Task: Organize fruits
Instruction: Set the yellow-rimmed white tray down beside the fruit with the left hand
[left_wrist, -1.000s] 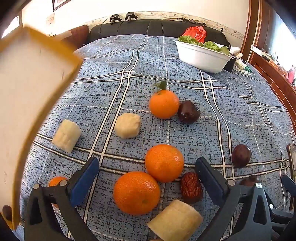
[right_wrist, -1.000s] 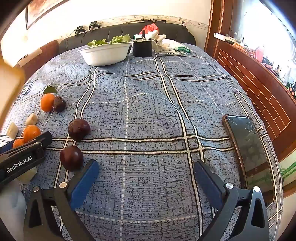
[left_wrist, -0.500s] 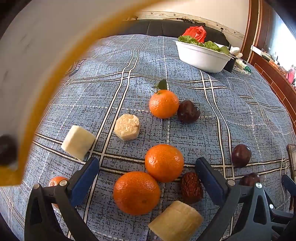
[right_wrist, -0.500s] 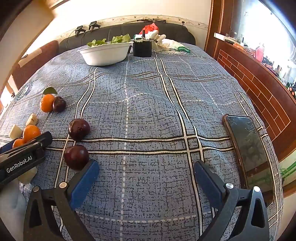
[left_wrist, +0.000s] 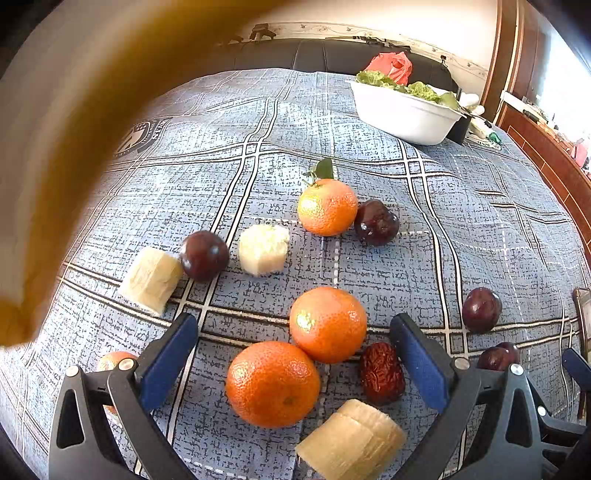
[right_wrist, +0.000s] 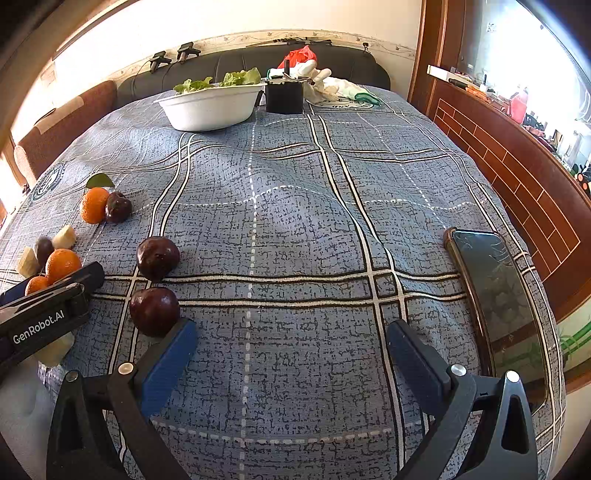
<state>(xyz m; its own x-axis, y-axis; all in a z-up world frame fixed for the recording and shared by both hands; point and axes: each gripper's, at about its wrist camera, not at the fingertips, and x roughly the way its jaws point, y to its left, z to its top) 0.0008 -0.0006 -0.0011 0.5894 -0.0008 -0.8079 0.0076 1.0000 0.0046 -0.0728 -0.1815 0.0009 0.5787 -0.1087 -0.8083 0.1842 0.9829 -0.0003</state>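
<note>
Hovering: left gripper (left_wrist: 293, 363) wide open, empty, straddling two oranges (left_wrist: 272, 384) touching on the tablecloth (left_wrist: 369, 147). Right gripper (right_wrist: 291, 360) open, plum (right_wrist: 154, 311) beside its left finger. Centre on one orange, or the neighbour gets pinched.

Left gripper (left_wrist: 293, 363) spread, right gripper (right_wrist: 291, 363) spread
</note>
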